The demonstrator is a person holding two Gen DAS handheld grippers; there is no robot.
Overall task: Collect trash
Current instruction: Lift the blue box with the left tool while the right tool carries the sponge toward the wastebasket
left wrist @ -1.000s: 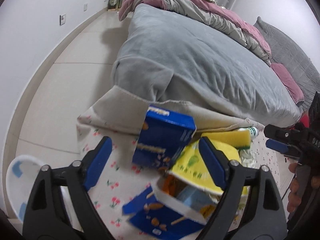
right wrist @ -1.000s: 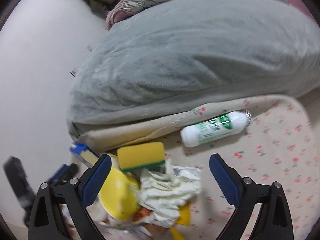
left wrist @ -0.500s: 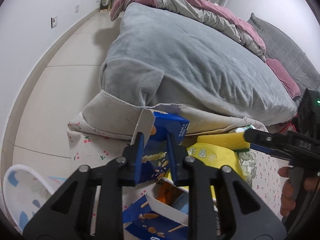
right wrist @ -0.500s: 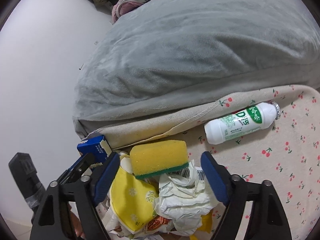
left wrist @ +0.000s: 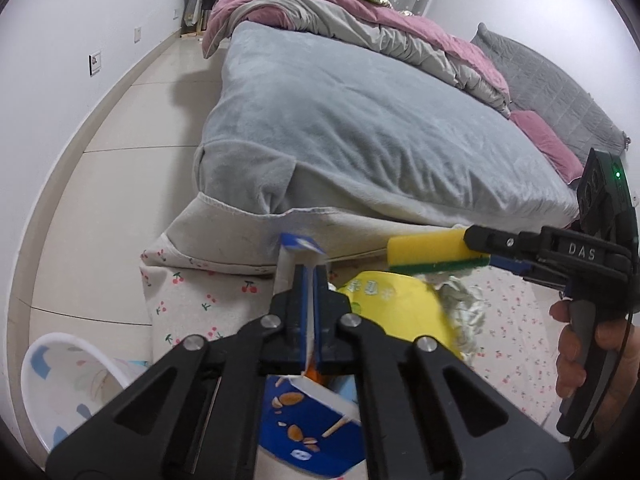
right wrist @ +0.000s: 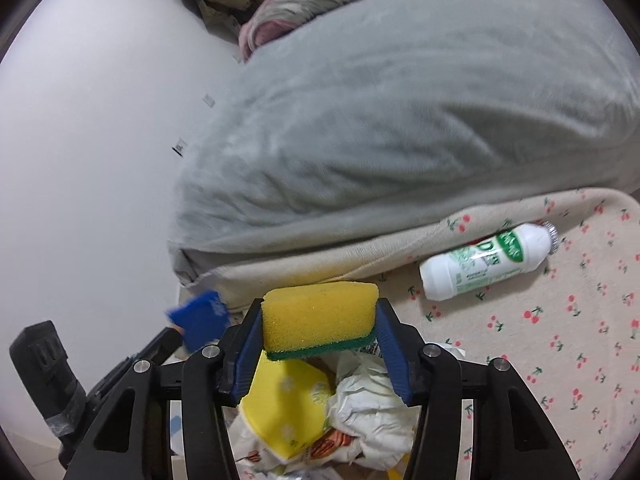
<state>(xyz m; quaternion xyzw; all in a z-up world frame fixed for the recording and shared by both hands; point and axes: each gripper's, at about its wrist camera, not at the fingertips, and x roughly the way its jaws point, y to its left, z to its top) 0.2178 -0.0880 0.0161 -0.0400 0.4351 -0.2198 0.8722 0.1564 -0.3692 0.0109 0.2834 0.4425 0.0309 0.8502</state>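
My left gripper (left wrist: 307, 280) is shut on a flattened blue snack box (left wrist: 301, 245), which also shows in the right wrist view (right wrist: 202, 318). My right gripper (right wrist: 320, 320) is shut on a yellow sponge with a green scrub side (right wrist: 320, 320); the sponge also shows in the left wrist view (left wrist: 430, 249). Below both lies a trash pile: a yellow wrapper (right wrist: 286, 404), crumpled white paper (right wrist: 372, 396) and another open blue snack box (left wrist: 304, 432). A white bottle with a green label (right wrist: 486, 262) lies on the cherry-print cloth (right wrist: 560, 340).
A bed with a grey blanket (left wrist: 360, 120) stands right behind the pile. A white bin with blue patches (left wrist: 68, 380) sits on the tiled floor at the lower left. A white wall (left wrist: 60, 40) runs along the left.
The left gripper closed on the blue box, squeezed it flat and lifted it. The right gripper closed on the yellow sponge and raised it off the pile.
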